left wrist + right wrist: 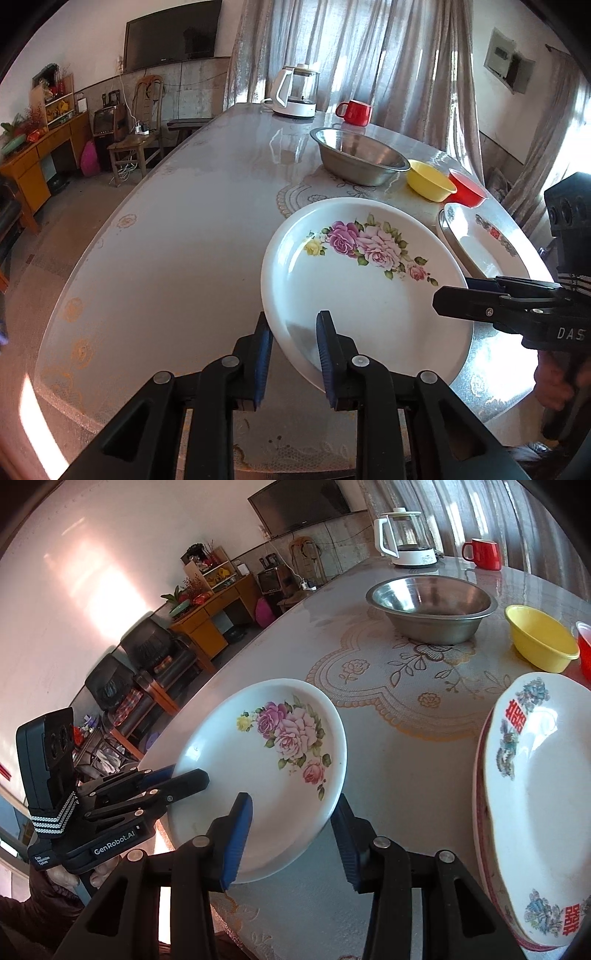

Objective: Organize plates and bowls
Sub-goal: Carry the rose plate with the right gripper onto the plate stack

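The rose plate (365, 280), white with pink, purple and yellow roses printed on it, is gripped at two places on its rim and sits tilted above the tabletop (166, 229). In the left wrist view the left hand-held gripper (293, 354) is nearly closed, its blue pads pinching the rim at about 7 o'clock of the plate. The right hand-held gripper (291, 838) has one pad over the plate's inner face and the other under its edge, with the rim at about 5 o'clock between them; the jaws stand partly open and whether both pads press on it I cannot tell.

Readable writing: the left tool's body shows "GenRobot.AI" and a small label "Data Acquisition System" in the right wrist view; the right tool shows "DAS" at 3 o'clock in the left view. The plate stack (535, 805) at 3 o'clock in the right view carries red double-happiness characters on its top plate.

Toward 1 o'clock on the tabletop stand a steel basin (432, 605), a yellow bowl (539, 638) just beside it, a red bowl (467, 188) touching the yellow one, then a red mug (482, 554) and a white kettle (406, 539) with a glass jug. The wall television's (299, 506) logo is too small to read.
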{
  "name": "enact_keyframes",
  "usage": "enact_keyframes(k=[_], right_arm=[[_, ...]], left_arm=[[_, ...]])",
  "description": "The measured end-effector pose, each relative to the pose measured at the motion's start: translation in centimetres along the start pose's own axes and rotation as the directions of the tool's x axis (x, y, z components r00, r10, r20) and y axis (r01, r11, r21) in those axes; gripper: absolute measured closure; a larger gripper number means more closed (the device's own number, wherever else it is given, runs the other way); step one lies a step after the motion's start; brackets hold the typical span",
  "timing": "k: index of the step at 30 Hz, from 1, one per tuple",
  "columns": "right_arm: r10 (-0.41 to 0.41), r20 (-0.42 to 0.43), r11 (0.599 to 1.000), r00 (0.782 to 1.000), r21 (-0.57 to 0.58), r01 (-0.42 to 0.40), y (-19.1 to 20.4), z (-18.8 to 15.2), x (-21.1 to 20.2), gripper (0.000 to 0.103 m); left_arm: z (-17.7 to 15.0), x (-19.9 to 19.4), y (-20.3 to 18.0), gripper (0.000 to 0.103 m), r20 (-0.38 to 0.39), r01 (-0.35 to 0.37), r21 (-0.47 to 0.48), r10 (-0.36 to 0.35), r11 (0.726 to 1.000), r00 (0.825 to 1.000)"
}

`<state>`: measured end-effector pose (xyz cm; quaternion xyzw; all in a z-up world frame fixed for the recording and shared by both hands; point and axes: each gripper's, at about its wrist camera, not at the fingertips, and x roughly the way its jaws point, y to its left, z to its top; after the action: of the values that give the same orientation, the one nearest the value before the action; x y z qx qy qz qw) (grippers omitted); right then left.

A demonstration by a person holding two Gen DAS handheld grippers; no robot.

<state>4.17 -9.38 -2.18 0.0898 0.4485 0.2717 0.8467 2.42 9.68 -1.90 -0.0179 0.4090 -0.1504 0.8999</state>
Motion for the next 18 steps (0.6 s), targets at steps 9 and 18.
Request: enact_keyframes(k=[9,18], right_arm=[[-0.053,0.073,0.996,0.996,0.07,0.048,-2.3,-0.1,-3.6,0.059],[-0.131,0.143,0.977,0.981,0.188,0.103,-5.8,-1.3,-7.5,0.059]], left_arm=[[2.8,0.3,-3.6,0.079,0.041,0.06,0.053,-0.063,0.997,0.997],[5.8,1.1,-9.1,0.078,0.066,0.137,0.159,-0.149,0.978,0.987]])
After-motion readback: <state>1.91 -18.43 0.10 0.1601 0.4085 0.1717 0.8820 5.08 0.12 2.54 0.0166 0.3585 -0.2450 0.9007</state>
